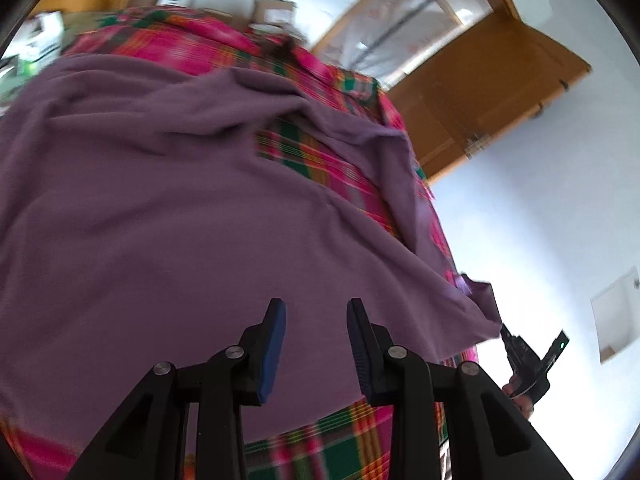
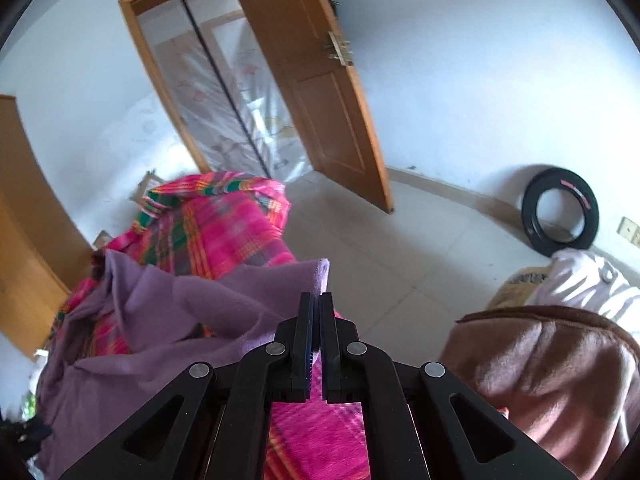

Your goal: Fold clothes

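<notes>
The right tool (image 2: 316,300) is clamped together on a corner of a purple garment (image 1: 168,216). The left tool (image 1: 316,308) hangs above the cloth, its fingers apart and empty. The garment lies spread over a pink plaid blanket (image 2: 232,232), its gripped corner at the blanket's edge.

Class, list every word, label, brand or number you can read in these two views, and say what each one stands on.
None can be read.
Boxes behind the plaid blanket: any print is blurred.
Black tyre by the wall: a pink sidewall marking, too small to read.
Purple garment: no label shows.
</notes>
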Available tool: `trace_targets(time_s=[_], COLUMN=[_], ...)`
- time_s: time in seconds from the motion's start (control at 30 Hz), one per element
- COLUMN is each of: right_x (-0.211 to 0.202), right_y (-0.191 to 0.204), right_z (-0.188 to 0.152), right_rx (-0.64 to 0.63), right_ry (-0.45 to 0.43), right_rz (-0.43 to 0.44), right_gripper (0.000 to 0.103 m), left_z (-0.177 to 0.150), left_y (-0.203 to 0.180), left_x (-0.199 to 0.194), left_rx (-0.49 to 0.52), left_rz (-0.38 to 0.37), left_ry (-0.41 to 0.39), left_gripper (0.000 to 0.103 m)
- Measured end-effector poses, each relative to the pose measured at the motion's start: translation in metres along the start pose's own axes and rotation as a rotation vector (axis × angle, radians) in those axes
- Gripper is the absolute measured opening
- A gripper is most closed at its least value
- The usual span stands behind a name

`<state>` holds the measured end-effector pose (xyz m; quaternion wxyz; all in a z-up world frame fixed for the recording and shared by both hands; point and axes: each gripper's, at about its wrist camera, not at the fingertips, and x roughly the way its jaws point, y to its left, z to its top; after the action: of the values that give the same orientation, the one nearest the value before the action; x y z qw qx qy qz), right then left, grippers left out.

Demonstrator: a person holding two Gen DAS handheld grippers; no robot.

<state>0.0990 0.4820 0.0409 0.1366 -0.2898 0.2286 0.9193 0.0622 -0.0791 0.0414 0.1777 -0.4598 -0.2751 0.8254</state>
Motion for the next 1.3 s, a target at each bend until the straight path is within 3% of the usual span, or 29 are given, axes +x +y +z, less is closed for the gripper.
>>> trace_targets(time_s=[0.33,0.53,0.8,0.97,1.2,1.3], right_x=[-0.014,-0.036,-0.042,-0.03,-0.02,-0.017], right_y=[-0.001,0.03,0.087,0.104,0.117,0.124], right_z=[-0.003,-0.016,-0.069,-0.093,-0.109,-0.114], right_rx=[0.031,-0.025,-0.134,-0.154,-0.138,-0.138], right_ry=[-0.028,-0.039,0.1,0.217,0.315,0.358], right_rz=[-0.101,-0.017,0.223,0.298,0.365,0.415], right_gripper=[0.009,0.016,0.02,0.022,0.03,0.031], left_z=[-0.014,-0.032,-0.06,-0.064,-0.055,-0.053], left_y=[0.073,0.111,0.146,0.161,0.168,0.173], left_x=[-0.08,-0.11,-0.131,-0.131,-0.12,-0.115], left_rx=[-0.16,-0.249,-0.357,-0.431,-0.47,-0.504], left_rz=[0.143,0.212,0.256,0.207,0.203,0.159], left_ry=[-0.178,-0.236,-0.275,-0.291,-0.286,-0.296], left_gripper=[0.032,0.032,0.032,0.039,0.039,0.039])
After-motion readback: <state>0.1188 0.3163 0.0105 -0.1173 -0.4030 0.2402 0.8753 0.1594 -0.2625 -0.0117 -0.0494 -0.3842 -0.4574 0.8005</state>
